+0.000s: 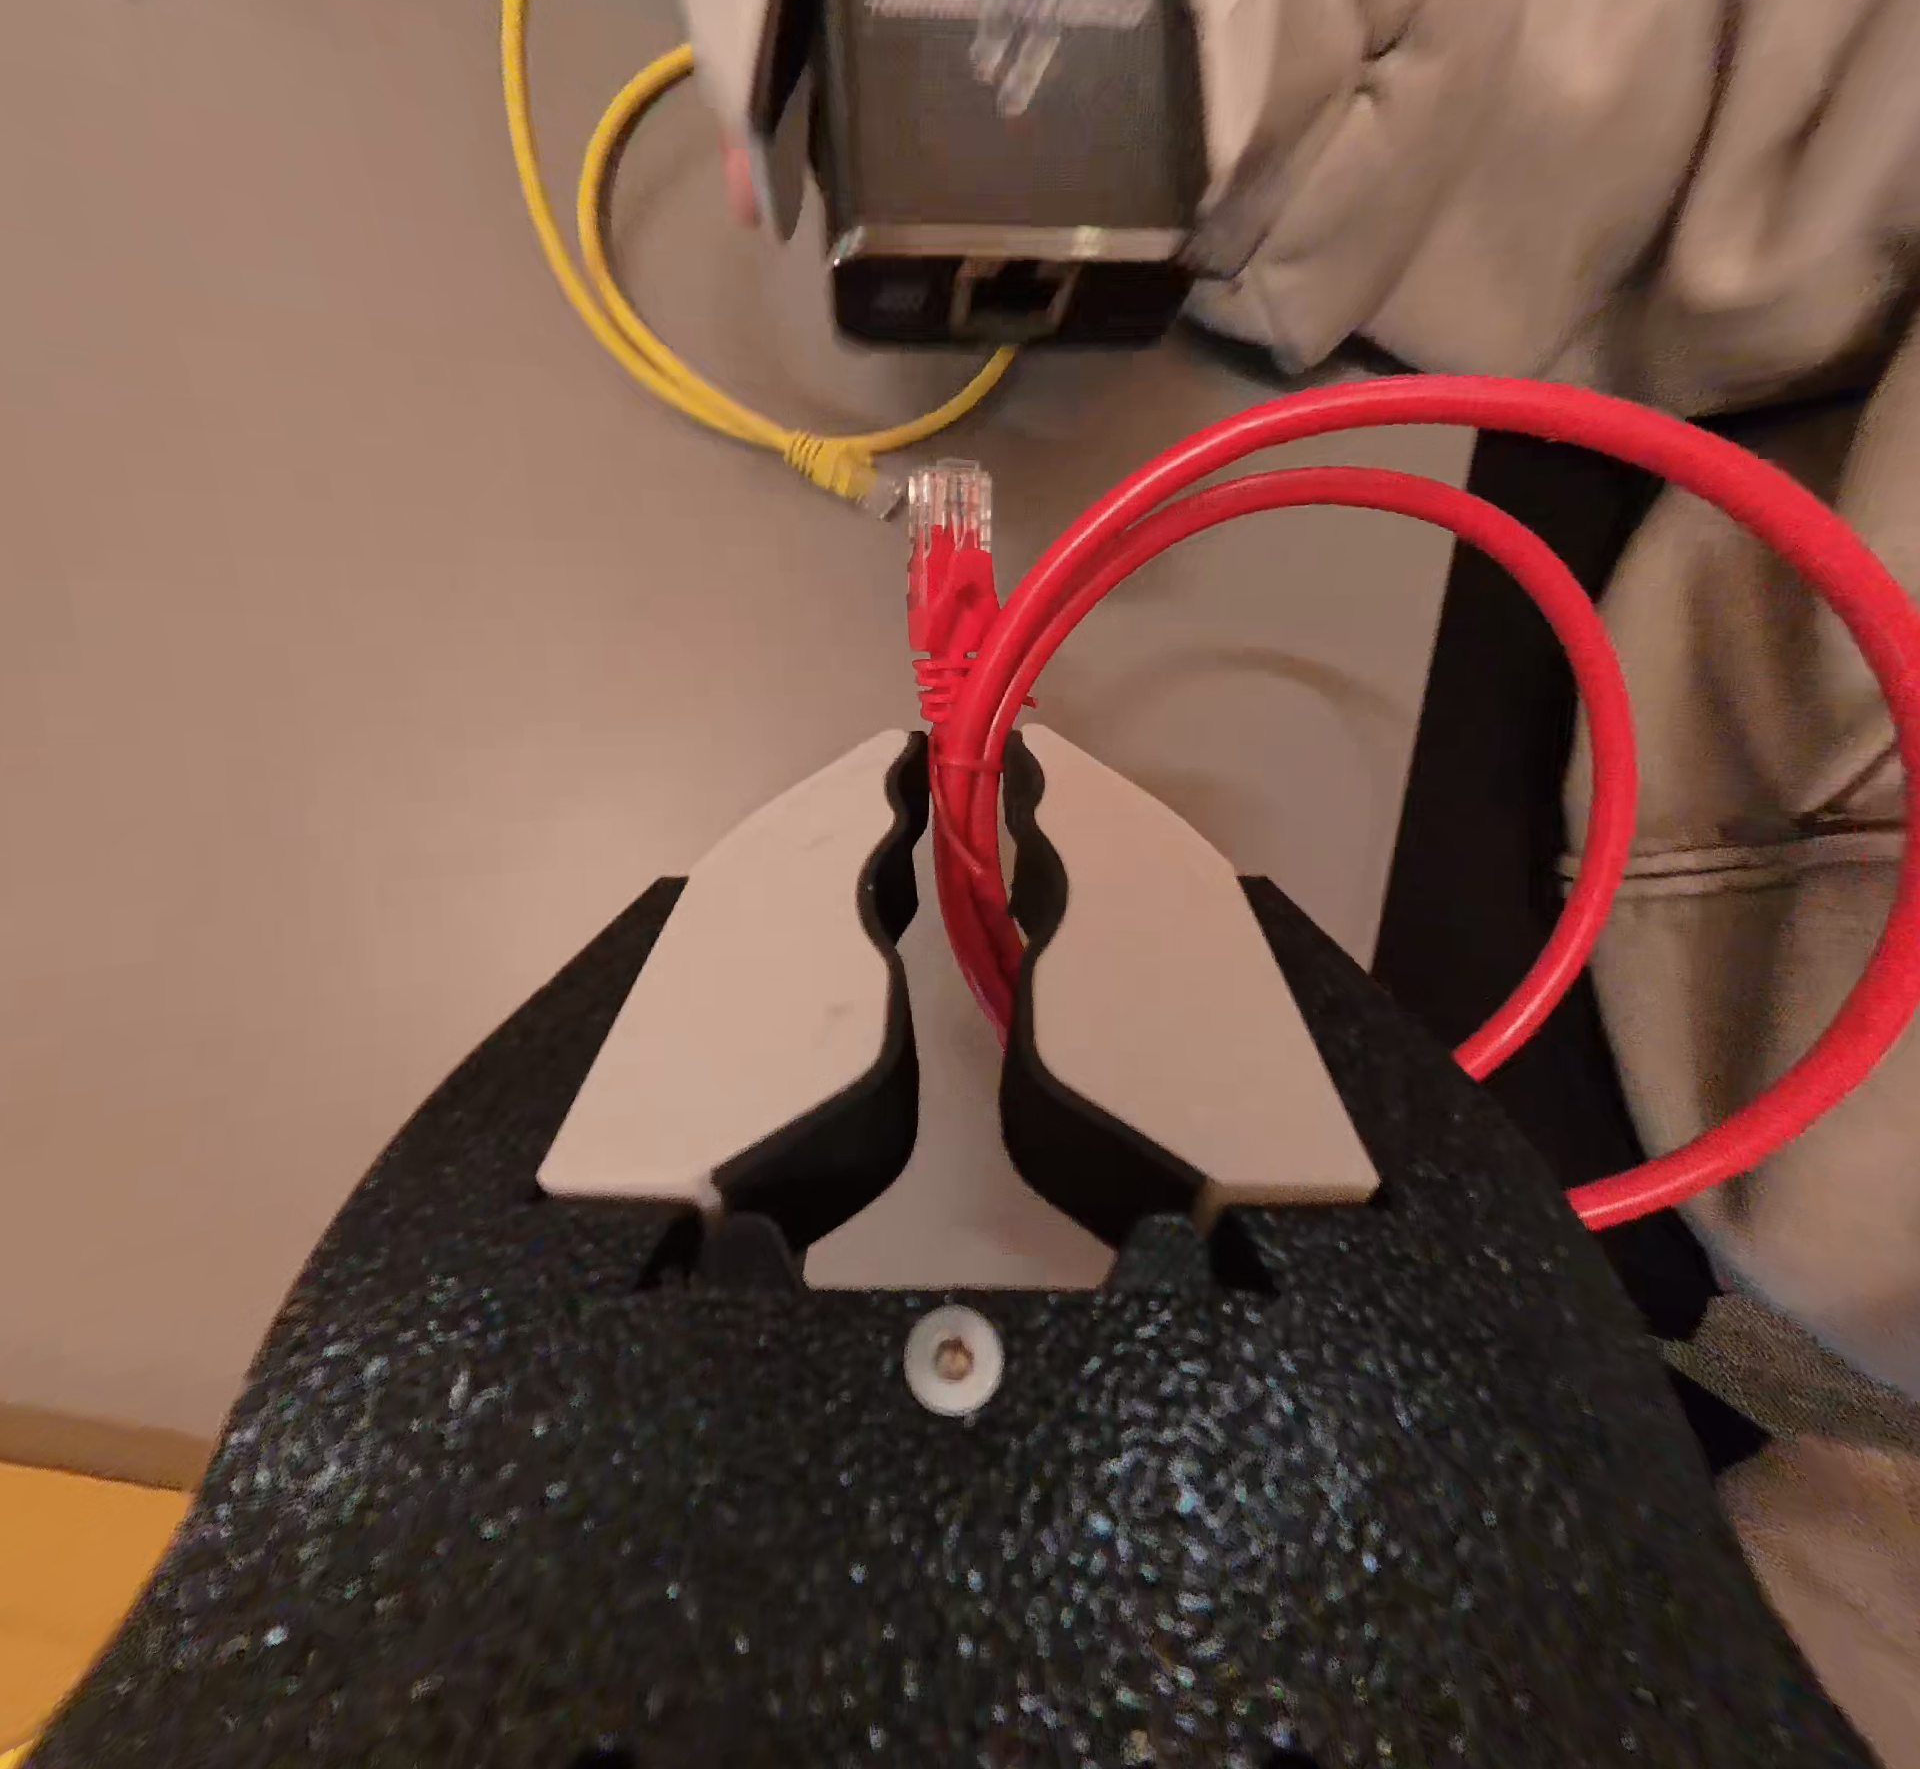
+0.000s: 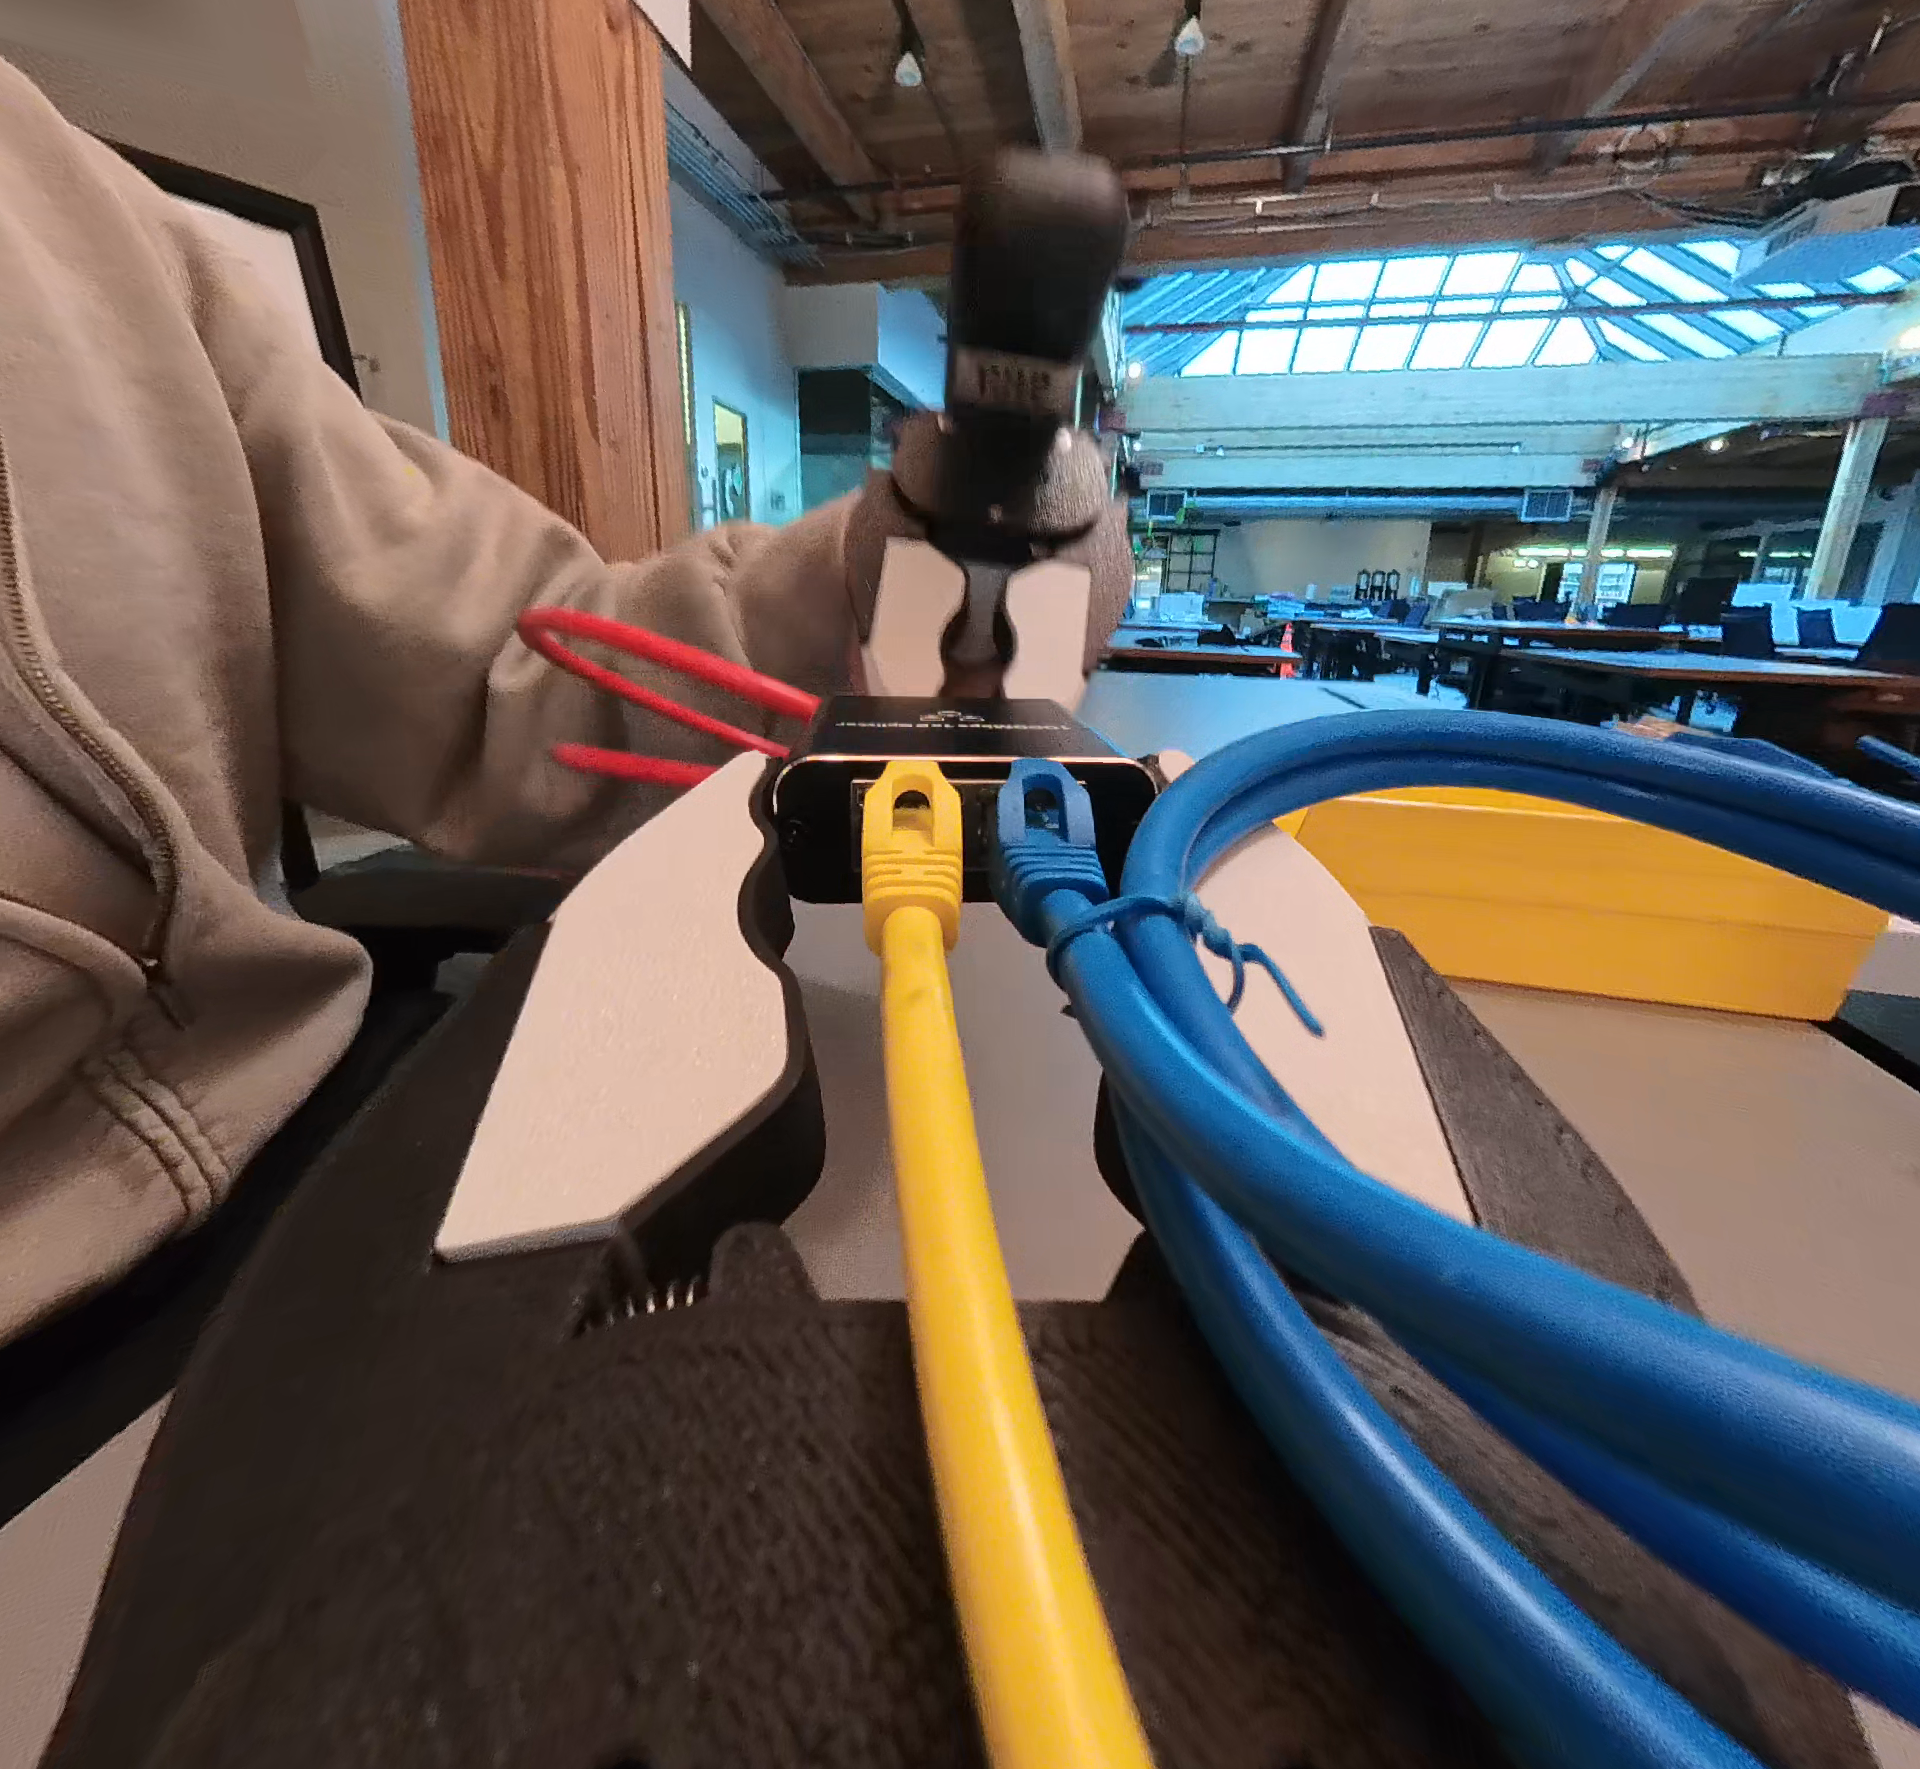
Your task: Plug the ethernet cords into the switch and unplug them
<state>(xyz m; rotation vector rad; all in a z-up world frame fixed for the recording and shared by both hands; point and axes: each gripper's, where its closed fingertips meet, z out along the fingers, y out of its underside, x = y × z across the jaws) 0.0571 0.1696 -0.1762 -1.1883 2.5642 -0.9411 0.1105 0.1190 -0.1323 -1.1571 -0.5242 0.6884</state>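
**Red cord lined up for the switch's free port**

The left gripper (image 1: 966, 743) clamps the red cord (image 1: 961, 846), plug toward twelve o'clock. Beyond, the right gripper (image 2: 961, 774) clasps the switch (image 1: 1003, 109) above the tabletop (image 1: 312, 576). Next: push straight into the open port (image 1: 1013, 291).

Switch (image 1: 997, 109) motion-blurred; blue cord (image 2: 1558, 1252) cut off at the frame's right edge.

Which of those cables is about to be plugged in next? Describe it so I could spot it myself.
Find the small black switch held up by the right gripper. Facing its open port, the left gripper is shut on the red cord. Unlike the yellow cord and blue cord, already plugged in, its clear plug is free.
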